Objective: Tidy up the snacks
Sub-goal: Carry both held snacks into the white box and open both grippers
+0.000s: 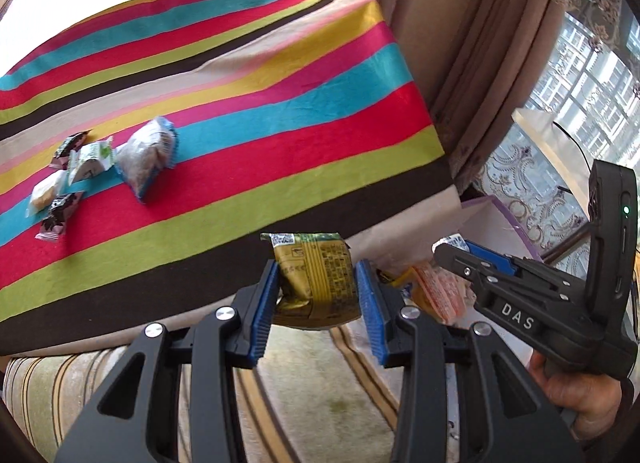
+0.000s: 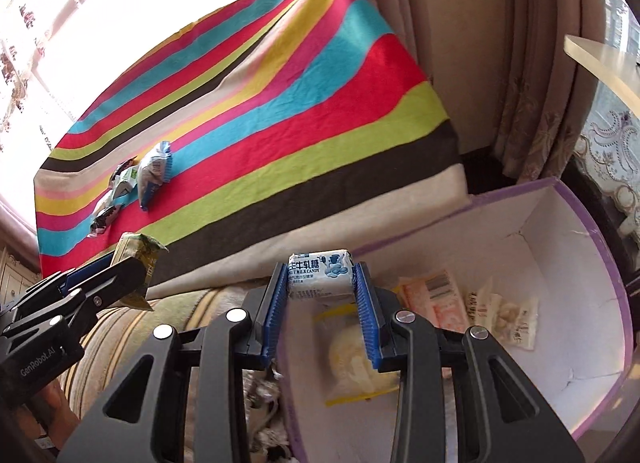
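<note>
— Two grips are holding: the left gripper [image 1: 316,283] is pinching a gold packet [image 1: 318,279], the right gripper [image 2: 321,287] is squeezing a white milk candy [image 2: 320,273] at the purple-rimmed box [image 2: 576,247].

— Then I'd say the right should be releasing only once fully over the box, with the left waiting clear.

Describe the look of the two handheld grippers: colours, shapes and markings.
Both are matte black plastic with blue ribbed pads and silver round pivot screws. The left gripper reads GenRobot.AI on its body. The right gripper reads DAS and bears a small green light.
</note>
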{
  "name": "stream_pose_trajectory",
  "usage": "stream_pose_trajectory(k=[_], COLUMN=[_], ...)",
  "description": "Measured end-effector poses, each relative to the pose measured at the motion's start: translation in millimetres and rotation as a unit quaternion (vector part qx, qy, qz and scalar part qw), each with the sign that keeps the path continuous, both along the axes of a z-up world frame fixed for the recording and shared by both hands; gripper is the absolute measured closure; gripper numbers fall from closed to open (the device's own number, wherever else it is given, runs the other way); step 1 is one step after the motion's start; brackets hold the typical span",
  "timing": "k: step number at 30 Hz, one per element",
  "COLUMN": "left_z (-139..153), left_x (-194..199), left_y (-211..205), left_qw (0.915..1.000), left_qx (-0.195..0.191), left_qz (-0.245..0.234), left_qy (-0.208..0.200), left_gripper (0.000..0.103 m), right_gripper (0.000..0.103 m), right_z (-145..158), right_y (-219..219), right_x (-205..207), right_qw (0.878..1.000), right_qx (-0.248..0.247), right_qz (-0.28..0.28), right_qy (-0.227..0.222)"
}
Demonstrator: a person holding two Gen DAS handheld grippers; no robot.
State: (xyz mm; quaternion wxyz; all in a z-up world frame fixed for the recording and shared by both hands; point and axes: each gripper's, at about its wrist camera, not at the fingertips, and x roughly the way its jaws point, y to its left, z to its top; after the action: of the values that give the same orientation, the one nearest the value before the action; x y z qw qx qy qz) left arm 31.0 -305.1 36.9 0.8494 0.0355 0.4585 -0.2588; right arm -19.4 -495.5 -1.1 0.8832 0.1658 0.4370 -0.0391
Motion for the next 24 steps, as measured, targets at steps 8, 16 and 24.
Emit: stream_pose_trajectory(k=[8, 16, 24], left_z=[-8.3, -16.8, -14.8], left_x=[-40.3, -73.9, -69.6], left_y=[-47.8, -79.4, -72.1], left_qw=[0.996, 0.9851, 0.9886], left_qx=[0.013, 0.024, 0.018], left_qz=[-0.085, -0.163, -0.14], left_qy=[0.024, 0.048, 0.052], left_gripper=[0.063, 0.061, 0.026], right_gripper=[0.07, 0.069, 0.034], right_z=[-14.6, -28.8, -22.1], right_y=[-52.3, -71.6, -60.9], right_x=[-42.3, -65.3, -59.0], right_qw=[0.998, 0.996, 0.996], right_qx=[-0.009, -0.01, -0.029], right_qz=[-0.052, -0.076, -0.082], right_qy=[0.018, 0.035, 0.03])
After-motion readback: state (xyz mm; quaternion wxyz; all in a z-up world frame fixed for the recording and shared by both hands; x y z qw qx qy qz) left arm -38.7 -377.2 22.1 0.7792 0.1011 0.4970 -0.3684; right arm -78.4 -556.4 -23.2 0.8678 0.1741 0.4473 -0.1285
